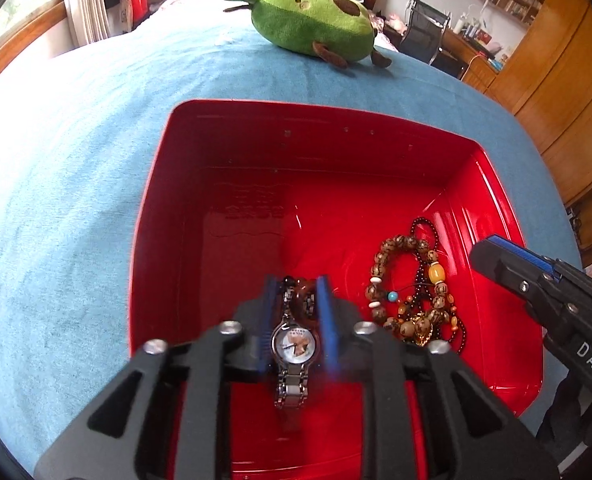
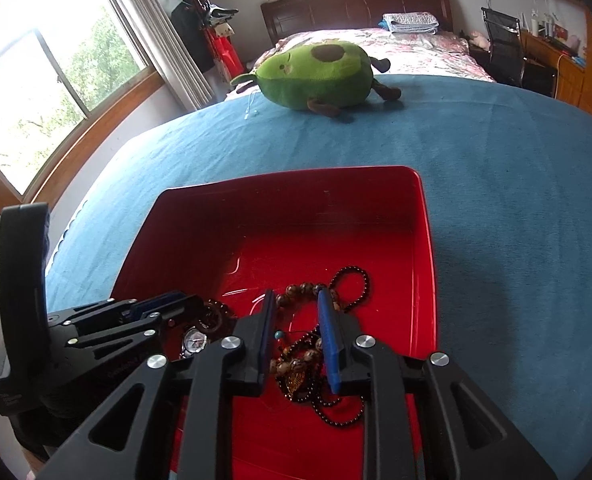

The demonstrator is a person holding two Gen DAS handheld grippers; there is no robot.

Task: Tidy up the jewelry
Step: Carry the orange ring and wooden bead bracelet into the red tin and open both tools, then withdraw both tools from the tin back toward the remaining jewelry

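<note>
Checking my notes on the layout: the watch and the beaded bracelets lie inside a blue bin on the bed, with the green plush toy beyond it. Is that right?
Not quite: the bin is red, not blue; the blue is the blanket under it. The left wrist view shows this. The watch and beaded bracelets do lie inside it, with the green plush toy beyond.

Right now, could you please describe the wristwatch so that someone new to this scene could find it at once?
Start at the red plastic bin sitting on the blue bedspread. Inside it, nearest the camera, the silver metal-link wristwatch lies between the jaws of the left gripper. Unlike the tangle of brown and dark beaded bracelets to its right, it has a round white dial and a shiny link band.
</note>
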